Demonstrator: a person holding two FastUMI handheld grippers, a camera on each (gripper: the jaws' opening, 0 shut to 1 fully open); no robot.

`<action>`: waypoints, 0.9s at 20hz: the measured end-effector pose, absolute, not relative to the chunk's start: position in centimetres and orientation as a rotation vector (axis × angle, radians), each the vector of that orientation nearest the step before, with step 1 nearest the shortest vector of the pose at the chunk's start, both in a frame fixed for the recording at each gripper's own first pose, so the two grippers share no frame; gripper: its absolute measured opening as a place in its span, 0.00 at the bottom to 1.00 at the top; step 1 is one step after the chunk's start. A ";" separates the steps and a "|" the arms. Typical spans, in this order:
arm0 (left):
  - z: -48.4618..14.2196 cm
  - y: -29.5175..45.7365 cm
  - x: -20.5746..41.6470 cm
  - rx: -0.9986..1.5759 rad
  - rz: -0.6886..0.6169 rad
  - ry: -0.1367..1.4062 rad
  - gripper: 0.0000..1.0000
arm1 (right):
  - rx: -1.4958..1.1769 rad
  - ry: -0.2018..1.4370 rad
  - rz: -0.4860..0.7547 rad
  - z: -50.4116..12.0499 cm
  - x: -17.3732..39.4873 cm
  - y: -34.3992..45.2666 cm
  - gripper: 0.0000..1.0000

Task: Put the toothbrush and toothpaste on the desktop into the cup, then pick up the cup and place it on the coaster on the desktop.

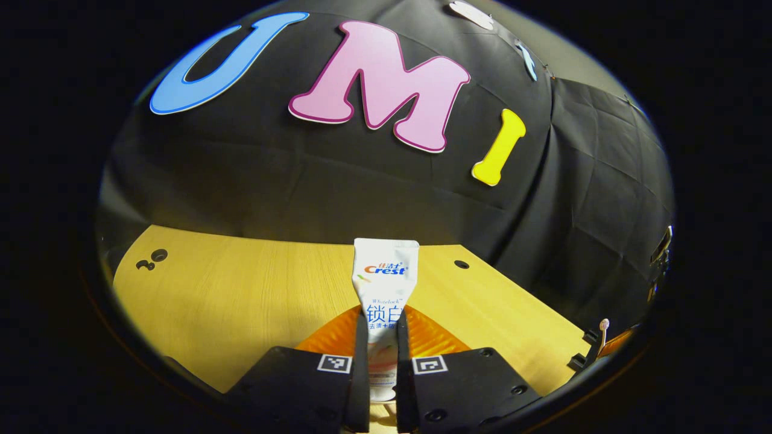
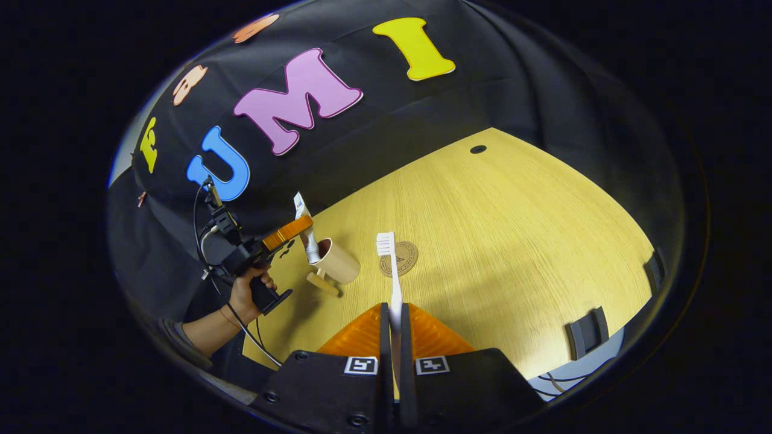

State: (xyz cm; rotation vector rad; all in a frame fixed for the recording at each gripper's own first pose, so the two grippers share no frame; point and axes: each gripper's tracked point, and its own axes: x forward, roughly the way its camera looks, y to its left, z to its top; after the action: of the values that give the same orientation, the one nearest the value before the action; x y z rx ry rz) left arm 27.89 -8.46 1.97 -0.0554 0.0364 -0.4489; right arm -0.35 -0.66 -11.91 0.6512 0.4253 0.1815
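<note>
Toothpaste tube [image 1: 383,301] clamped upright between fingers of left gripper [image 1: 382,367], crimped end up, seen above wooden table [image 1: 241,289] in left gripper view. In right gripper view, same tube [image 2: 304,232] held by left gripper [image 2: 298,228] with lower end at or inside mouth of beige cup [image 2: 338,262]; which, cannot be told. Cup stands on table, wooden handle toward camera. Toothbrush [image 2: 392,271] gripped by closed fingers of right gripper [image 2: 393,337], bristles up. Round coaster [image 2: 403,259] lies on table just beside cup, apart from it.
</note>
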 end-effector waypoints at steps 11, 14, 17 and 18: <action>-1.9 -8.0 26.0 -0.016 -0.480 0.101 0.35 | 0.636 0.409 0.141 -12.0 -1.8 1.9 0.08; -1.5 -7.5 25.3 -0.022 -0.485 0.089 0.60 | 0.642 0.395 0.142 -11.5 -2.3 2.4 0.08; -1.6 -6.1 24.2 0.004 -0.449 0.101 0.65 | 0.652 0.367 0.162 -9.9 -2.1 3.2 0.08; -1.5 -5.6 23.6 0.008 -0.436 0.099 0.71 | 0.654 0.352 0.177 -9.0 -1.8 3.6 0.08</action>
State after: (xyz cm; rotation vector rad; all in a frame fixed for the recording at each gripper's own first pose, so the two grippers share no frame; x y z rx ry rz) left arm 23.60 -5.57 -1.48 0.0076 0.0990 -0.4361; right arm -1.77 3.61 -9.04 0.6542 0.3521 0.1772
